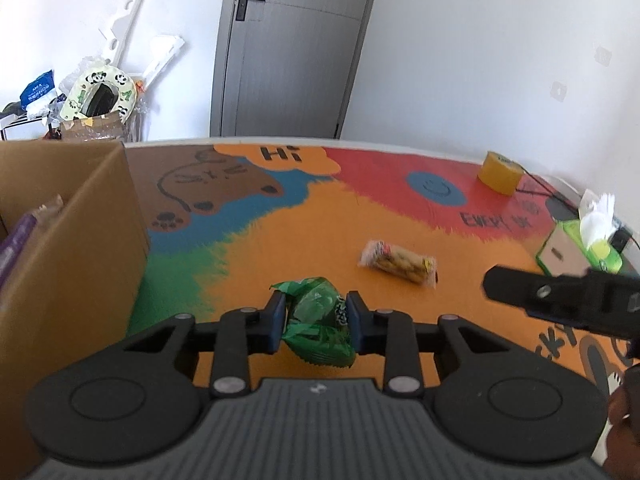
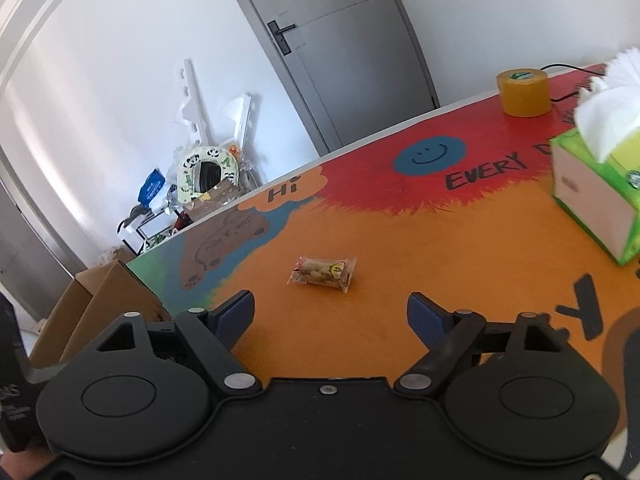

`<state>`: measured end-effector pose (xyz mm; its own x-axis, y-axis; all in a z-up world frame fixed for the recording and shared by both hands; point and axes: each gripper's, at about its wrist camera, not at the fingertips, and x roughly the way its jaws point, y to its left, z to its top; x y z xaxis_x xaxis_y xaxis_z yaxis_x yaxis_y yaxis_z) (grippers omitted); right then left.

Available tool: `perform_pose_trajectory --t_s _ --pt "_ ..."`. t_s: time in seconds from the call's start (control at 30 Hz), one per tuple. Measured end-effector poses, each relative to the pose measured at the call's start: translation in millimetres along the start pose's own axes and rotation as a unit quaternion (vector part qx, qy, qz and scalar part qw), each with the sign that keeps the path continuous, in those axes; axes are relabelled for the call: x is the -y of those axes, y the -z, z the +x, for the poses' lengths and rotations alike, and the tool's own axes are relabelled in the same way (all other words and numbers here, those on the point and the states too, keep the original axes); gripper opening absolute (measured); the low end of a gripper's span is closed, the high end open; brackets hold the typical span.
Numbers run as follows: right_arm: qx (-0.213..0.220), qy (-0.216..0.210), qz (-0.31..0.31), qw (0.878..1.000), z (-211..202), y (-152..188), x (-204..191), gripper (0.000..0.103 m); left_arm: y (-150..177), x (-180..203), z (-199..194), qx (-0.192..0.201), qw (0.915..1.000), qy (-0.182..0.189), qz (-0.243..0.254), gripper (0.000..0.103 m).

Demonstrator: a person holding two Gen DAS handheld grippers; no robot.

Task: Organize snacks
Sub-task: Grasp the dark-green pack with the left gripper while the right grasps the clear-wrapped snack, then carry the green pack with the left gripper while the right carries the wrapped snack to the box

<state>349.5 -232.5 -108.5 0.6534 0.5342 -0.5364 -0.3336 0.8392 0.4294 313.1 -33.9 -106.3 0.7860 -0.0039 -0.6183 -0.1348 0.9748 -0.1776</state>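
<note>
With one purple pack [image 1: 16, 240] already in the cardboard box [image 1: 72, 240], the left gripper [image 1: 316, 320] pinched a green snack bag [image 1: 316, 320] while the right gripper [image 2: 330, 314], fingers spread and empty, faced the last wrapped snack [image 2: 323, 273] on the desk [image 2: 440, 260].

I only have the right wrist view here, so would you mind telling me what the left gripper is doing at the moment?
Observer: The left gripper is shut on a green snack packet, just above the table.
Operator: Thank you. Is anything already in the cardboard box?
Observer: Yes, a purple packet shows inside the cardboard box; its label is too blurred to read.
Operator: And where is the box relative to that gripper?
Observer: It stands to the left of it, with the open top facing up.
</note>
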Motion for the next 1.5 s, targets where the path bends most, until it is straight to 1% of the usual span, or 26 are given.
perform_pose_trajectory --t_s 0.13,0.33,0.5,0.77,0.8,0.87,0.9,0.93,0.97,1.0,1.07,1.27,1.5 --pt "-0.009 0.0 -0.015 1.0 14 -7 -7 0.079 -10 -5 0 0.012 0.9999 -0.002 -0.005 0.031" --pt "-0.025 0.004 -0.026 0.999 41 -20 -15 0.078 -22 -13 5 0.024 0.9995 -0.005 -0.017 0.031" --pt "-0.032 0.02 -0.036 0.999 64 -24 -23 0.078 -28 -23 11 0.033 0.9988 -0.015 -0.032 0.031" --pt "-0.04 0.028 -0.051 0.997 88 -24 -27 0.078 -28 -32 26 0.024 0.9986 -0.023 -0.041 0.031" --pt "-0.042 0.028 -0.054 0.997 90 -23 -28 0.077 -27 -31 27 0.024 0.9986 -0.023 -0.041 0.031" --pt "-0.045 0.027 -0.058 0.997 94 -23 -28 0.071 -26 -31 28 0.022 0.9987 -0.023 -0.041 0.031" --pt "-0.047 0.027 -0.061 0.997 94 -22 -29 0.07 -26 -31 29 0.02 0.9987 -0.023 -0.041 0.031" --pt "-0.043 0.03 -0.067 0.996 93 -20 -30 0.065 -25 -31 30 0.019 0.9987 -0.023 -0.041 0.031" --pt "-0.043 0.034 -0.071 0.996 93 -20 -31 0.058 -25 -31 30 0.018 0.9987 -0.023 -0.042 0.031" --pt "-0.042 0.039 -0.077 0.995 92 -19 -31 0.054 -25 -31 30 0.018 0.9987 -0.023 -0.042 0.031" --pt "-0.043 0.034 -0.074 0.996 89 -19 -30 0.05 -25 -31 28 0.018 0.9987 -0.022 -0.042 0.031" --pt "-0.042 0.025 -0.075 0.996 73 -9 -28 0.047 -21 -29 18 0.02 0.9988 -0.02 -0.041 0.031" --pt "-0.033 0.025 -0.047 0.998 44 3 -24 0.046 -14 -24 -4 0.027 0.9987 -0.01 -0.041 0.031"
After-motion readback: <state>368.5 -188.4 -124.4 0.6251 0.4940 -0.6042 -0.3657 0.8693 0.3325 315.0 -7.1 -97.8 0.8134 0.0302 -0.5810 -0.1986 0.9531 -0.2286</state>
